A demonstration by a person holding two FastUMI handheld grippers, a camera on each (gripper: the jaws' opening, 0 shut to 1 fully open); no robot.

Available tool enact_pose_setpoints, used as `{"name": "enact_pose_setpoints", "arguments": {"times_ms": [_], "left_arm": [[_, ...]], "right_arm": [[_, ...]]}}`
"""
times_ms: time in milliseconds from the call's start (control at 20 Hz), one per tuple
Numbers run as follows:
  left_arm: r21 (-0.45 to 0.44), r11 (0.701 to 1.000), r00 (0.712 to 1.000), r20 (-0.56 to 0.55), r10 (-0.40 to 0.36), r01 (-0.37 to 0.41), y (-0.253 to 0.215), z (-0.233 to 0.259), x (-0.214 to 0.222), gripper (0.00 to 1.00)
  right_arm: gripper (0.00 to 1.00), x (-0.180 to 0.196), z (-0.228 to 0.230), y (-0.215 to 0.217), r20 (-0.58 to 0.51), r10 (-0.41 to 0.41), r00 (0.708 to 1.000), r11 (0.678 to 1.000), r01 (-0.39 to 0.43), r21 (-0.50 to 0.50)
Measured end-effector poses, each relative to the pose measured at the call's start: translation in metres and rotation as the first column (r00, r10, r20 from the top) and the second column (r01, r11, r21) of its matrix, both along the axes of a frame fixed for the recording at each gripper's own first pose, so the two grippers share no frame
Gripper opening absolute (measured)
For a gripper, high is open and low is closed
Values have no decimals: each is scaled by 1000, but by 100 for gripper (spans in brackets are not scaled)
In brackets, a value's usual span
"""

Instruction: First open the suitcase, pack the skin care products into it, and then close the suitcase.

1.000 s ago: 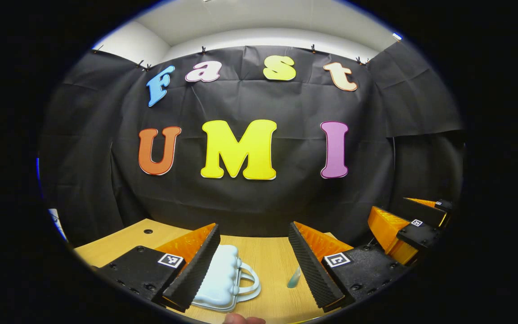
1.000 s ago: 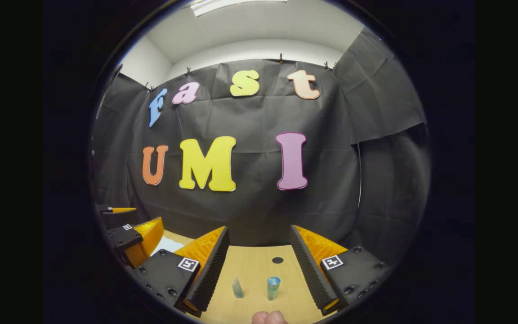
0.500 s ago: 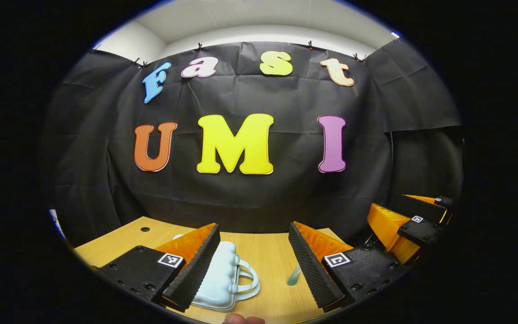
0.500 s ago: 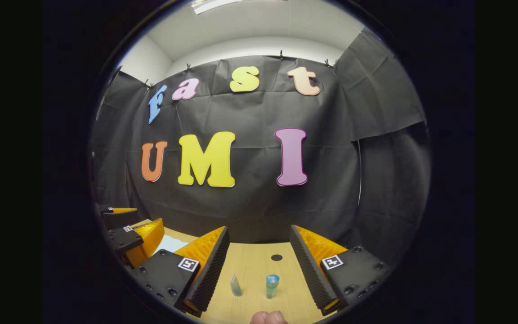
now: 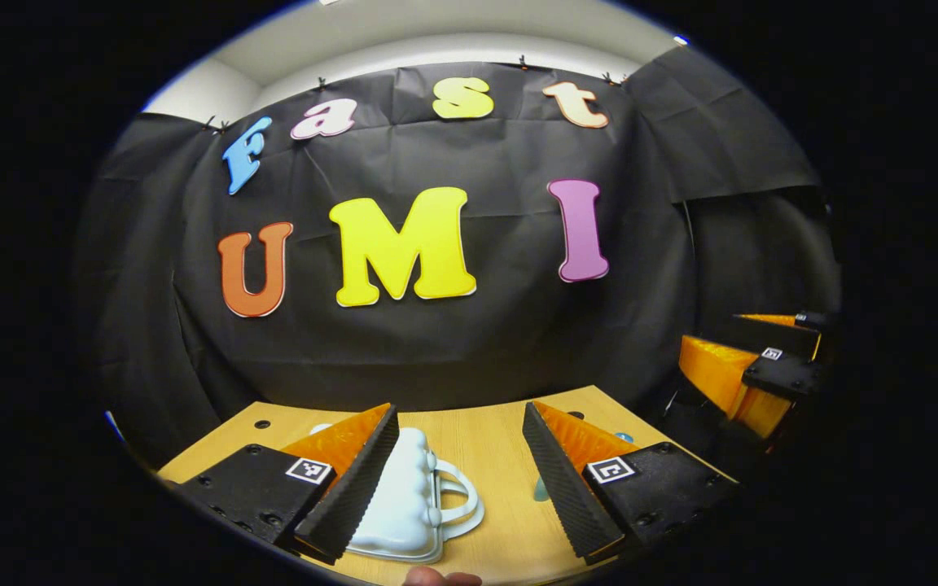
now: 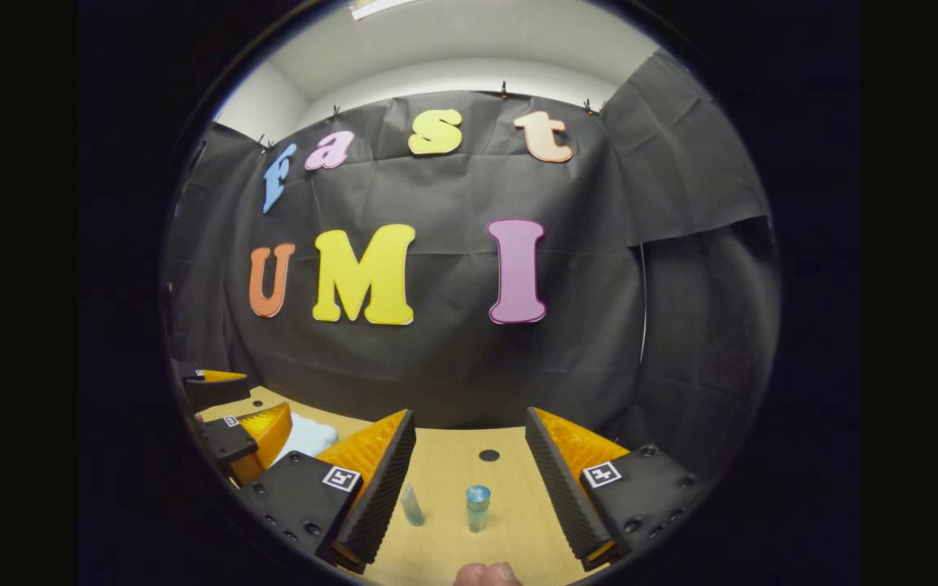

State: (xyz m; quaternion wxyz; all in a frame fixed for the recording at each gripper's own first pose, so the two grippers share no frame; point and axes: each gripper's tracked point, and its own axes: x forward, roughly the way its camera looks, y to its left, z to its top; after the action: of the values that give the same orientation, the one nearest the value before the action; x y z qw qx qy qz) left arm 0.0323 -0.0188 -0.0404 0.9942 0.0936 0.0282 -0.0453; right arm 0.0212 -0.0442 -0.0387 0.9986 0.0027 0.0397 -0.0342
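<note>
A small pale-blue suitcase [image 5: 408, 505] with a loop handle lies shut on the wooden table [image 5: 485, 456], partly behind the left finger of my left gripper [image 5: 459, 480], which is open above it. In the right gripper view a patch of the suitcase [image 6: 306, 435] shows at the left. A clear tube [image 6: 412, 505] and a small bottle with a blue cap [image 6: 477, 506] stand on the table between the fingers of my right gripper [image 6: 469, 480], which is open and empty. A sliver of the tube [image 5: 541, 490] peeks out beside the left gripper's right finger.
The right gripper [image 5: 750, 378] shows at the right edge of the left gripper view; the left gripper [image 6: 233, 423] shows at the left of the right gripper view. The table has a round hole [image 6: 489, 455] near the back. Black cloth walls enclose the table.
Both cameras have tipped downward, so more of the table shows. The left gripper view has also swung slightly right. Suitcase, tube and bottle have not moved; both grippers stay open.
</note>
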Motion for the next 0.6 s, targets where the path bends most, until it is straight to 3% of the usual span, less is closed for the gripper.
{"name": "enact_pose_setpoints", "arguments": {"times_ms": [200, 350, 450, 600], "left_arm": [[144, 988, 997, -59, -54, 62, -4, -29, 11, 99], [243, 967, 990, -130, -48, 79, 4, -59, 16, 98], [309, 944, 979, -194, -59, 118, 5, -87, 20, 98], [429, 884, 953, -298, -55, 185, 11, -130, 28, 98]], "right_arm": [[80, -4, -9, -20, -16, -32, 999, 999, 32, -11], [80, -9, -16, -37, -32, -64, 997, 998, 63, -19], [80, -13, -20, -49, -44, -83, 996, 996, 82, -29], [80, -19, -27, -65, -65, -109, 992, 994, 107, -36]]}}
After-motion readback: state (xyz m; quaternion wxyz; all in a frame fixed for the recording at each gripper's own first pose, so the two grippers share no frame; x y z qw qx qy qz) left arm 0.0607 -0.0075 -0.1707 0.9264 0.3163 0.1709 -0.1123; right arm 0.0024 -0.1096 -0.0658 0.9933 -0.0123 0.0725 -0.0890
